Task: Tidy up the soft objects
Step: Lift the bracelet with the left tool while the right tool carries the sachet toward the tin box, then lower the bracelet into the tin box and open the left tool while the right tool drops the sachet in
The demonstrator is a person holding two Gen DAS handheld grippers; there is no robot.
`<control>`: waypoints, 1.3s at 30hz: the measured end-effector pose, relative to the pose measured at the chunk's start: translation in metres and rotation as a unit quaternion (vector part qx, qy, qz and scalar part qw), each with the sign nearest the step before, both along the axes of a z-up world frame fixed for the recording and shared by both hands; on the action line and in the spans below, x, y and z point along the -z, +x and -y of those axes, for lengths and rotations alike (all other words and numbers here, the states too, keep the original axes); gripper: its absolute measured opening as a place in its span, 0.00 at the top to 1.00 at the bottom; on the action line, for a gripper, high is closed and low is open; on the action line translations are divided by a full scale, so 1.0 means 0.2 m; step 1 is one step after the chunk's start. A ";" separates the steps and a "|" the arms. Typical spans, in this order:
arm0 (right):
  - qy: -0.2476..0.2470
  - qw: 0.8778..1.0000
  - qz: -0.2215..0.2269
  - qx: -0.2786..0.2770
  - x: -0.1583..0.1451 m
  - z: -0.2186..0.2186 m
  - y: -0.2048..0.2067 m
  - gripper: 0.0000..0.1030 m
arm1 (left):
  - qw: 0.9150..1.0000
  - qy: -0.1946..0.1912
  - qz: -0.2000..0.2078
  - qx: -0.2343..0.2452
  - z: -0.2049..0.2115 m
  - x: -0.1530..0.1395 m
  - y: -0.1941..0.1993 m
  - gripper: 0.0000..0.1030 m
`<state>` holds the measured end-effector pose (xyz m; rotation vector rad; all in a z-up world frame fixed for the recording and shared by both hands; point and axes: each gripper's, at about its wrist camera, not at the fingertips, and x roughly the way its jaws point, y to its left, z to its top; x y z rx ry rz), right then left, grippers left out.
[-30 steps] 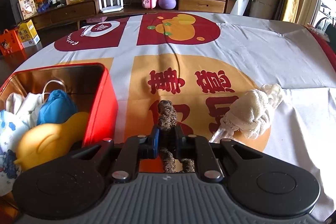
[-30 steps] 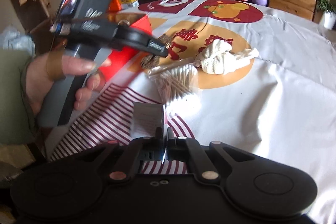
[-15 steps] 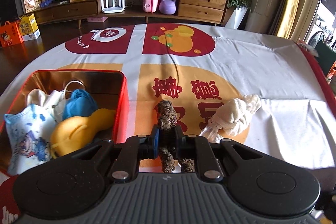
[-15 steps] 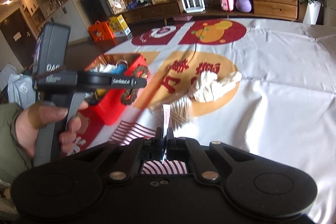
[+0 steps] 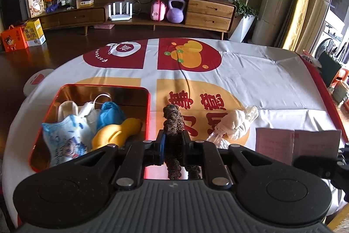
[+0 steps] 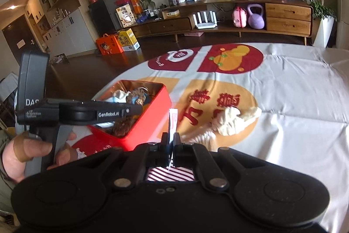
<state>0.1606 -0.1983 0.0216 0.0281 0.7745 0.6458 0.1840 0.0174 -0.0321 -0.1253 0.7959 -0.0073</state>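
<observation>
Tin [image 5: 150, 106]: glossy red outside, mirror-bright metal inside. Scrunchie [image 5: 173, 121]: brown, rough fuzzy cloth. Towel [image 5: 234, 123]: cream, nubby knit. Tablecloth [image 5: 272, 80]: smooth, creased, printed fabric. Grippers' bodies: matt black plastic. Packet [image 5: 296, 143]: matt pinkish paper.

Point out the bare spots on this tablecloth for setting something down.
Bare: the white cloth right of the gourd print and behind the cream knotted towel. Crowded: the red tin, full of soft items, and the strip beside it.

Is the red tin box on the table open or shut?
Open. The red tin box has no lid on; soft items, including a yellow plush, show inside.
</observation>
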 end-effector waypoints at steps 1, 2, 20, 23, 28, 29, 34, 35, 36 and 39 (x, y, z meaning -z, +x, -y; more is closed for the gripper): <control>-0.001 1.000 0.003 -0.002 -0.01 -0.02 0.00 0.98 | 1.000 -0.004 -0.002 0.000 -0.02 -0.01 -0.01 0.86; -0.001 1.000 0.006 -0.005 -0.03 -0.04 0.00 0.98 | 1.000 -0.007 -0.002 -0.001 -0.03 -0.02 -0.02 0.86; 0.011 0.998 0.027 -0.052 -0.15 -0.47 -0.01 0.98 | 0.999 -0.006 0.023 -0.028 -0.37 -0.21 -0.18 0.86; 0.011 0.998 0.025 -0.053 -0.15 -0.53 0.01 0.98 | 0.999 -0.001 0.022 -0.033 -0.42 -0.21 -0.19 0.86; 0.006 0.998 0.023 -0.058 -0.13 -0.64 0.04 0.98 | 0.999 0.004 0.018 -0.043 -0.54 -0.21 -0.19 0.86; 0.005 0.998 0.023 -0.060 -0.12 -0.66 0.04 0.98 | 0.999 0.003 0.016 -0.045 -0.56 -0.20 -0.18 0.86; -0.006 0.998 0.020 -0.062 -0.07 -0.78 0.10 0.98 | 0.998 0.011 0.010 -0.064 -0.68 -0.16 -0.15 0.86; -0.008 0.998 0.020 -0.062 -0.06 -0.80 0.11 0.98 | 0.998 0.011 0.006 -0.068 -0.70 -0.14 -0.14 0.86; -0.010 0.998 0.019 -0.061 -0.05 -0.82 0.13 0.98 | 0.997 0.011 0.003 -0.070 -0.72 -0.13 -0.13 0.86; -0.020 0.998 0.014 -0.060 0.00 -0.87 0.19 0.98 | 0.997 0.014 -0.007 -0.074 -0.77 -0.08 -0.09 0.86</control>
